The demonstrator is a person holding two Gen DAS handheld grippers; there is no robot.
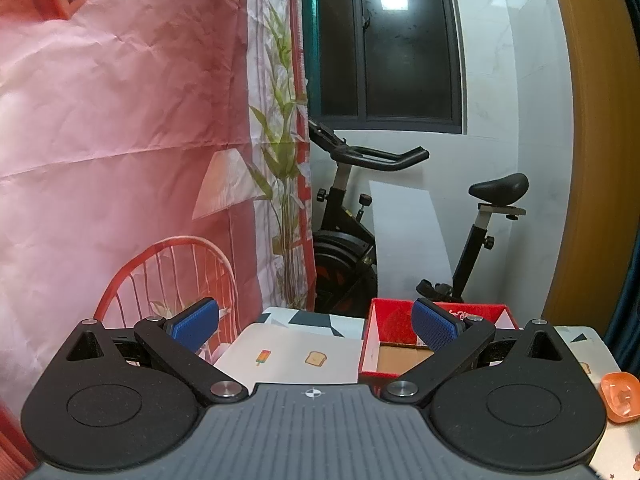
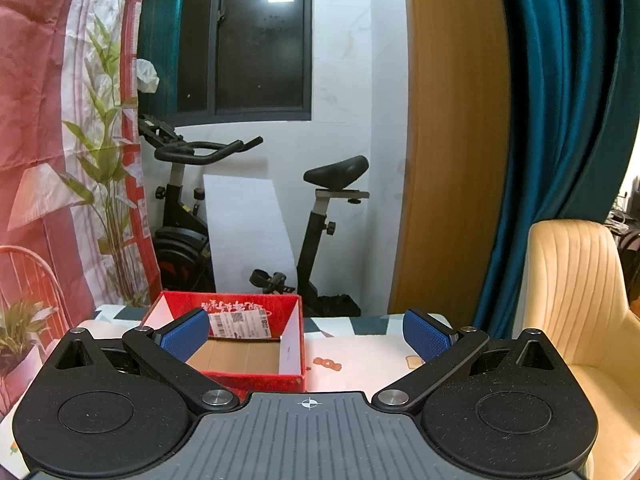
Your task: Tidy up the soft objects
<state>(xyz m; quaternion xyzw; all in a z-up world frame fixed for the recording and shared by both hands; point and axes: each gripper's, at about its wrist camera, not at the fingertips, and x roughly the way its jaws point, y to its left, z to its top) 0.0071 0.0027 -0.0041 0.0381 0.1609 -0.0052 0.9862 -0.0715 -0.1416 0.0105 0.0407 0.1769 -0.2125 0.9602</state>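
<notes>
A red cardboard box (image 2: 248, 378) with a brown bottom and a white shipping label stands open on the table; nothing shows inside it. In the left wrist view the same red box (image 1: 376, 340) sits right of centre. My left gripper (image 1: 316, 326) is open above the table, its blue pads (image 1: 196, 322) far apart, nothing between them. My right gripper (image 2: 306, 334) is open too, with its left pad over the box's near left corner. An orange soft object (image 1: 620, 396) lies at the right edge of the table in the left wrist view.
The table (image 1: 304, 352) has a white cloth with small food prints. Behind it stand an exercise bike (image 2: 320, 208), a white board and a dark window. A pink printed backdrop (image 1: 120, 140) hangs left; a cream chair (image 2: 576, 300) and teal curtain (image 2: 560, 120) are right.
</notes>
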